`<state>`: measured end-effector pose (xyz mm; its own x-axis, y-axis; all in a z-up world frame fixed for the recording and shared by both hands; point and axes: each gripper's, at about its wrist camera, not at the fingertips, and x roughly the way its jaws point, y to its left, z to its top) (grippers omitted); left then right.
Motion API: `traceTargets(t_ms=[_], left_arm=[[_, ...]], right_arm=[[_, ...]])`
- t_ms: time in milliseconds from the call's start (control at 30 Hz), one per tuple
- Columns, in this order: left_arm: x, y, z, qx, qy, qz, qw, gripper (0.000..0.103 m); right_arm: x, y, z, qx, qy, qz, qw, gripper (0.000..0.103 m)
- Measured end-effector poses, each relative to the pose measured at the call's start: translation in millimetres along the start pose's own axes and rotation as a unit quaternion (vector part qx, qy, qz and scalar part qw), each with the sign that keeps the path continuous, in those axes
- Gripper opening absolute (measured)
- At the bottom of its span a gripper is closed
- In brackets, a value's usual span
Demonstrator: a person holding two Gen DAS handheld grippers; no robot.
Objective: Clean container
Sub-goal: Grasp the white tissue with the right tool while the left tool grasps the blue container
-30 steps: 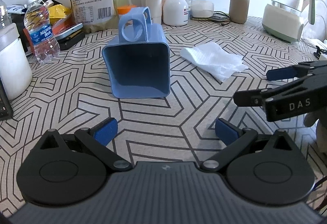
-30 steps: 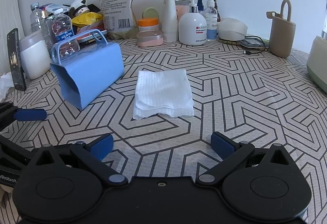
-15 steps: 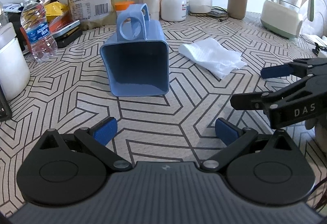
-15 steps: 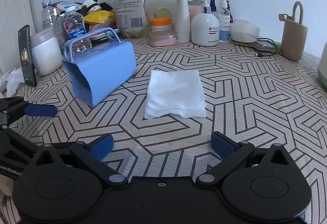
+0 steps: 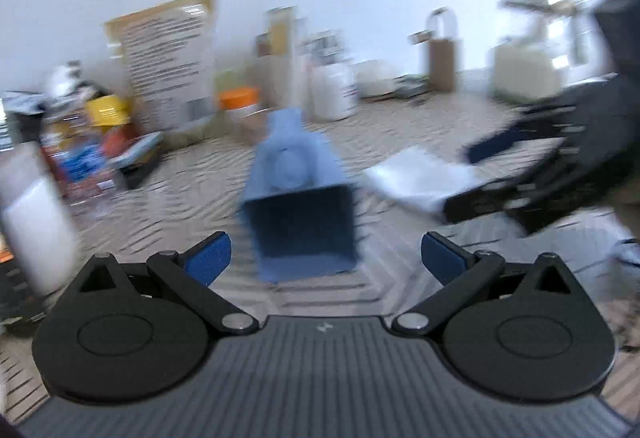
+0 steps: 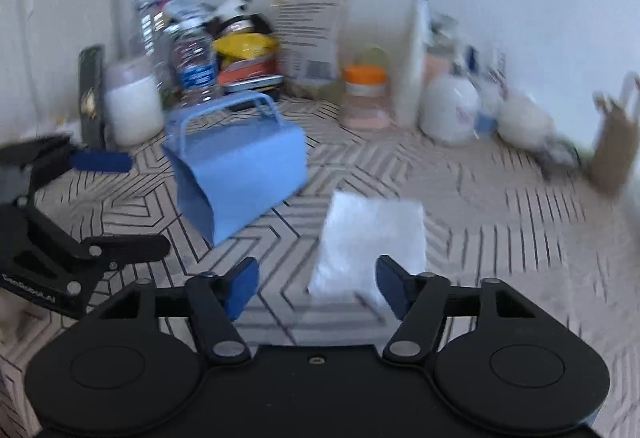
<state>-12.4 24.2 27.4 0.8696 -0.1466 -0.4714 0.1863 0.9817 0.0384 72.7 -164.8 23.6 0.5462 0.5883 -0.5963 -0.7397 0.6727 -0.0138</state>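
A blue container with a handle lies on its side on the patterned table, its mouth facing my left gripper. That gripper stands open just short of the mouth, nothing between its pads. In the right wrist view the blue container is left of a folded white cloth. My right gripper hovers at the cloth's near edge; its jaws are closing and the pads stay clear of the cloth. The right gripper also shows at the right of the left wrist view, over the white cloth. Both views are blurred.
Along the back wall stand a tan food bag, water bottles, an orange-lidded jar, pump bottles and a brown holder. A white jar and a dark phone stand at left. A kettle is far right.
Both grippers have moved forward and tilted up; the container's mouth and the cloth are nearer. The right gripper's jaws have narrowed. Views are now blurred.
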Motion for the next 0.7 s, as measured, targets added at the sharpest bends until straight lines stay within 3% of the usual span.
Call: traceTargets(t_ms=[133,267,300,400,533,600,700], left_arm=[[16,7,3,-0.016,0.023,0.015,0.9995,0.103],[26,10,1,-0.016,0.039,0.029,0.9987,0.103],[28,12,1,-0.022,0.045,0.027,0.9984,0.103],[31,20,-2,-0.07,0.041,0.008,0.9966,0.103],[39,15,1,-0.063,0.033,0.033,0.9969,0.103],[41,12,4,-0.048,0.014,0.046,0.9977,0.103],[52,11,10,-0.034,0.018,0.062,0.9973,0.103]], right_arm=[[17,-12,13,0.022,-0.008,0.003,1.0,0.084],[40,-27,13,0.042,0.022,0.026,0.999,0.079],[44,-28,11,0.037,0.032,0.027,0.998,0.073],[51,-22,6,-0.008,0.038,0.011,0.999,0.07],[53,-26,4,-0.017,0.029,0.028,0.999,0.069],[53,-29,3,-0.02,0.023,0.035,0.999,0.062],[54,-31,3,-0.033,0.02,0.051,0.998,0.049]])
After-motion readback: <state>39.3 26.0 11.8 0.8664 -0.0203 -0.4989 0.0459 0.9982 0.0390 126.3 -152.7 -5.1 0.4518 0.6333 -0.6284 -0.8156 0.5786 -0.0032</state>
